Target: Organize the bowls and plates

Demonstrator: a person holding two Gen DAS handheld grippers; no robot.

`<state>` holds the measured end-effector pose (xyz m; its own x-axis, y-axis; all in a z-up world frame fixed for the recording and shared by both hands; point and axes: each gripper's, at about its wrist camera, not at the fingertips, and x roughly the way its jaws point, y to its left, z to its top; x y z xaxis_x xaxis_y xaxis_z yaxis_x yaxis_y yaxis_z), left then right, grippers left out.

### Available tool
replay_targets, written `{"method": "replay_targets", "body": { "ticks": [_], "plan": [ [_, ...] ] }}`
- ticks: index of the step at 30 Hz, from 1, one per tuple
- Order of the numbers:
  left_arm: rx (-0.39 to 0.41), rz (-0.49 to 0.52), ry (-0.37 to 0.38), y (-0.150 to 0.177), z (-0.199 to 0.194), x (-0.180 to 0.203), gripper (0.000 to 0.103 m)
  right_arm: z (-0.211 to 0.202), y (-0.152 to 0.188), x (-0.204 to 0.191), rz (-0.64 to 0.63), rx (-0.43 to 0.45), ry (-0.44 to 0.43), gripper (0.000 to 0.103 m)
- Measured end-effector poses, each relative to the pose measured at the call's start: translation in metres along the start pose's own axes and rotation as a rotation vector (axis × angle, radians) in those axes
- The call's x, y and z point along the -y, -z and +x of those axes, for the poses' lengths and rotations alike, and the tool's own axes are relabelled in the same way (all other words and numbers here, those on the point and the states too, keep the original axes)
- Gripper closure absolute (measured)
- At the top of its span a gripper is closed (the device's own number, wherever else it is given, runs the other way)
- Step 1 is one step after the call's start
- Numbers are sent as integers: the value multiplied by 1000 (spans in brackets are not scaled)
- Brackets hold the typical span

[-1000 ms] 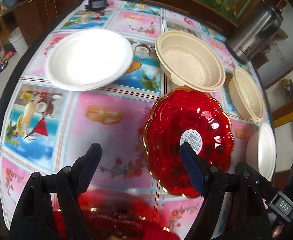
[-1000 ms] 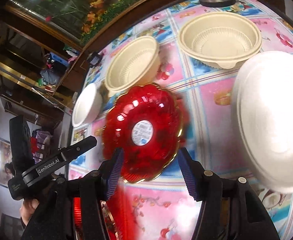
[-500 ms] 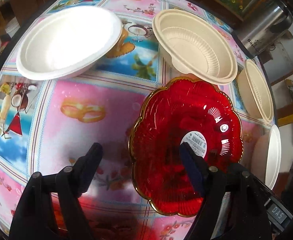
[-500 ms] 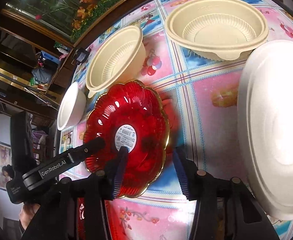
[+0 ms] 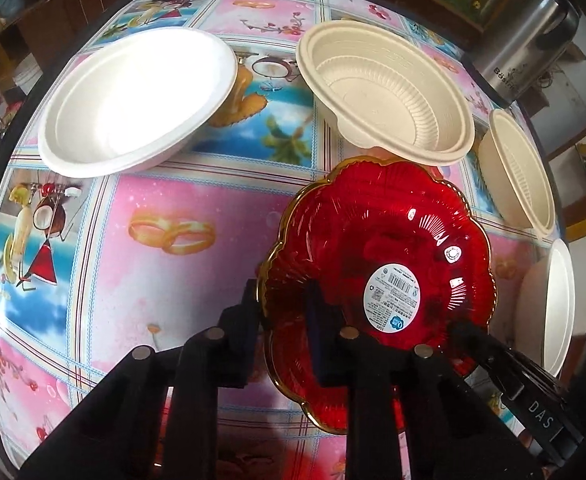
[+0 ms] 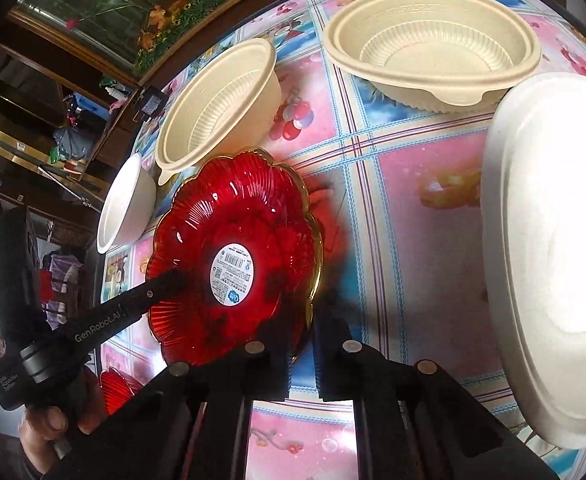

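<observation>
Left wrist view, nearest first: the left gripper (image 5: 283, 312) has just been closing, and its fingers (image 5: 323, 332) now pinch the gold rim of the red plate (image 5: 377, 248) at its 8 o'clock edge. That plate sits tilted off the table (image 5: 197, 216). Right wrist view shows the right gripper (image 6: 303, 330) also just closed, clamped on the same rim at the plate's 5 o'clock side, so both grippers hold one plate. A second red plate (image 6: 117, 390) seems to lie below, at 7 o'clock, though it is mostly hidden.

Farther out, nothing is sorted yet. A white plate (image 5: 137, 96) lies at 11 o'clock, a ribbed cream bowl (image 5: 385, 92) at 1 o'clock touching the red plate's far rim, another cream bowl (image 5: 519, 168) at 2 o'clock, a small white bowl (image 5: 555, 304) at 3 o'clock. By my reading the task is barely begun: red on red first, then bowls and white pieces stacked.
</observation>
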<state>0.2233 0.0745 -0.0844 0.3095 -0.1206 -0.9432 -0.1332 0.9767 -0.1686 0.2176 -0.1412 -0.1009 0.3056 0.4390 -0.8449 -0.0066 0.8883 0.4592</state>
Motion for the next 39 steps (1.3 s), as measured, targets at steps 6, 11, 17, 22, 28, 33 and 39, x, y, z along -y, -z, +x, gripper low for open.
{"method": "replay_targets", "body": {
  "ticks": [6, 11, 17, 22, 28, 33, 39],
  "plan": [
    [25, 14, -1, 3, -11, 6, 86, -8, 1, -3, -12, 26, -4, 95],
    [53, 17, -2, 12, -27, 4, 86, -19, 6, -8, -30, 49, -10, 95],
    [98, 17, -4, 29, -48, 2, 87, -34, 17, -15, -59, 80, -21, 95],
    [144, 9, -12, 48, -67, 1, 87, -47, 31, -21, -84, 105, -33, 95],
    [197, -5, -21, 72, -87, -4, 87, -64, 47, -28, -119, 137, -43, 95],
    [220, -25, -20, 87, -96, -11, 87, -74, 61, -33, -141, 152, -54, 95],
    [255, -52, -39, 104, -107, -22, 87, -79, 79, -44, -175, 153, -65, 95]
  ]
}}
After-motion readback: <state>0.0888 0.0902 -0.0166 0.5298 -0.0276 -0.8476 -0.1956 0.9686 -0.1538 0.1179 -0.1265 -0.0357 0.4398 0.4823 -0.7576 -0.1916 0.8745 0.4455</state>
